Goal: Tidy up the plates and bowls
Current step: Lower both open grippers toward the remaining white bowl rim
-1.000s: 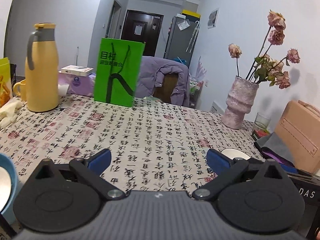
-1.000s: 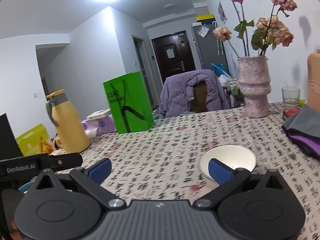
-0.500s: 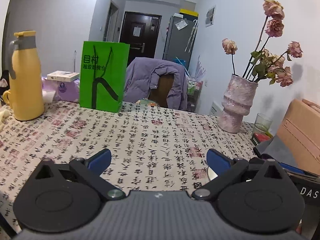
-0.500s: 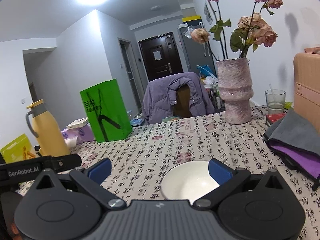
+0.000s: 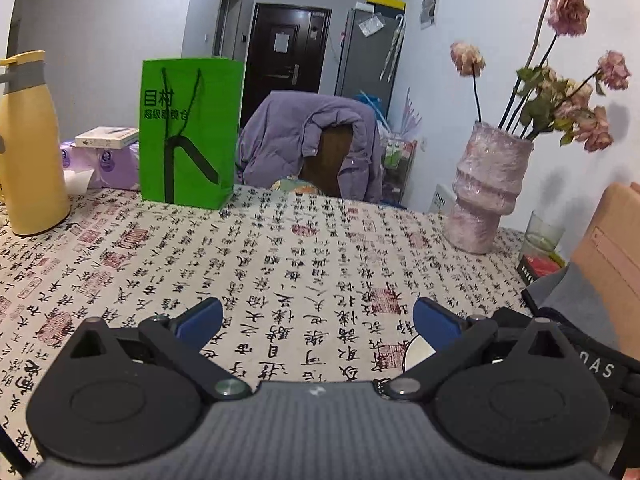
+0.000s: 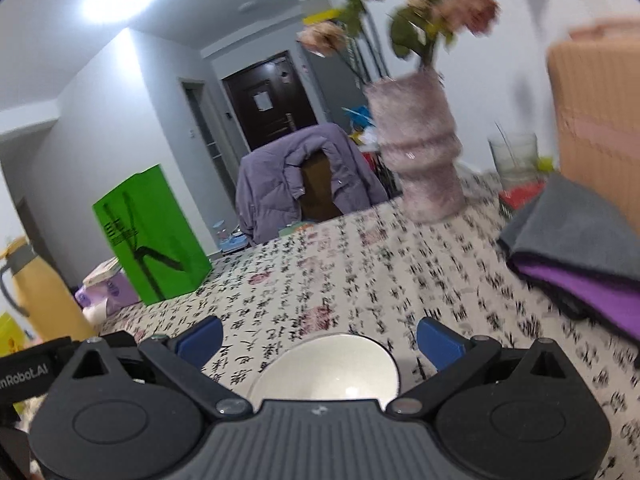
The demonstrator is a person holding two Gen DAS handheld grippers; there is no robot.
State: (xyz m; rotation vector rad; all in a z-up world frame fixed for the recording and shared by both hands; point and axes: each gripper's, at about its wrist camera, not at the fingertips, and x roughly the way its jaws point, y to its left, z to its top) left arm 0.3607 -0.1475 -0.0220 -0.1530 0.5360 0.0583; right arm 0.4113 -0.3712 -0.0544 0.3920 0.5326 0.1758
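A white bowl sits on the calligraphy-print tablecloth, right below and between the blue fingertips of my right gripper, which is open and holds nothing. My left gripper is also open and empty above the cloth. In the left wrist view only a sliver of the white bowl shows behind the right fingertip. No plate is in view.
A green paper bag, a yellow jug and purple tissue packs stand at the far left. A pink vase of dried flowers, a glass, a grey and purple cloth and a tan case line the right side.
Both grippers swung to the right. The white bowl has come to the middle of the right wrist view, close under its fingers. A blue bowl left the left wrist view.
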